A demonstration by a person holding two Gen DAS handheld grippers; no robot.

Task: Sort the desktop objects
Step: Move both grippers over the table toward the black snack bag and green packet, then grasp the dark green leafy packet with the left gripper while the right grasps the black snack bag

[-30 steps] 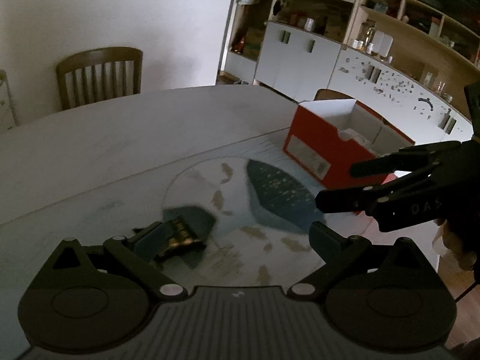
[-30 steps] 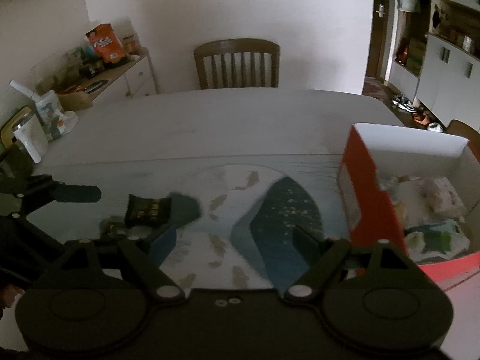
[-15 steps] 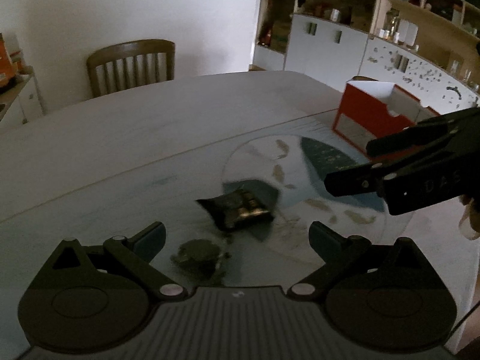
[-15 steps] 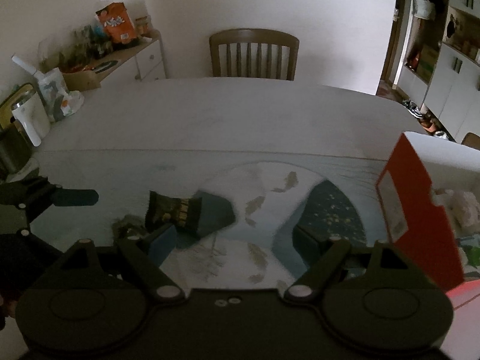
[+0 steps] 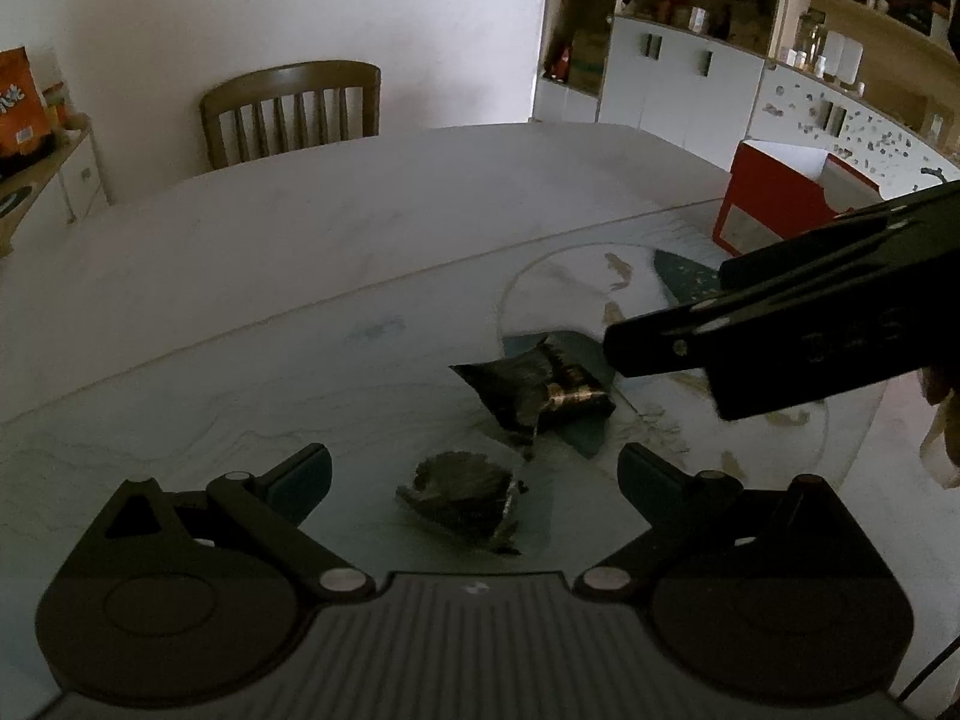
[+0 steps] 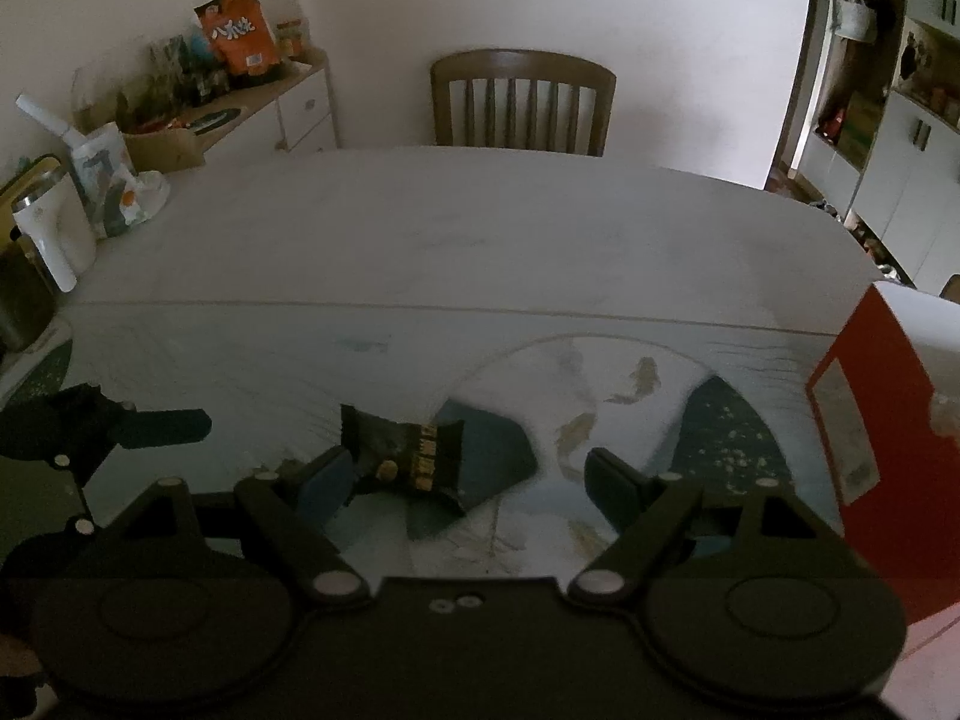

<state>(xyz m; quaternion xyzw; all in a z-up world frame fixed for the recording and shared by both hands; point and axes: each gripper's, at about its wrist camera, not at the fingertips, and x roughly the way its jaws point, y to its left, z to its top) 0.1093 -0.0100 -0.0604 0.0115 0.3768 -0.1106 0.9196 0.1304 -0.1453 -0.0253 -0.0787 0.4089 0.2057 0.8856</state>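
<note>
Dark foil marks both task things on the worktop [image 5: 300, 276]: a black snack packet [image 5: 540, 387] lying on the printed mat [image 5: 630, 276], and a crumpled wrapper [image 5: 462, 495] just nearer to you. Your left hand-held gripper [image 5: 474, 471] hangs spread wide with nothing between its fingers, and the wrapper sits in the gap below them. Your right hand-held gripper [image 6: 468, 474] is likewise apart and empty; its left finger [image 6: 327, 474] sits close beside the packet [image 6: 408, 456], though you cannot tell whether they touch. From the right wrist the wrapper is hidden behind that finger. The red box [image 6: 882, 456] is cut off at the right edge, and little of what it holds shows. From the left wrist the box [image 5: 774, 204] is partly covered by your right hand-held gripper [image 5: 660, 324].
</note>
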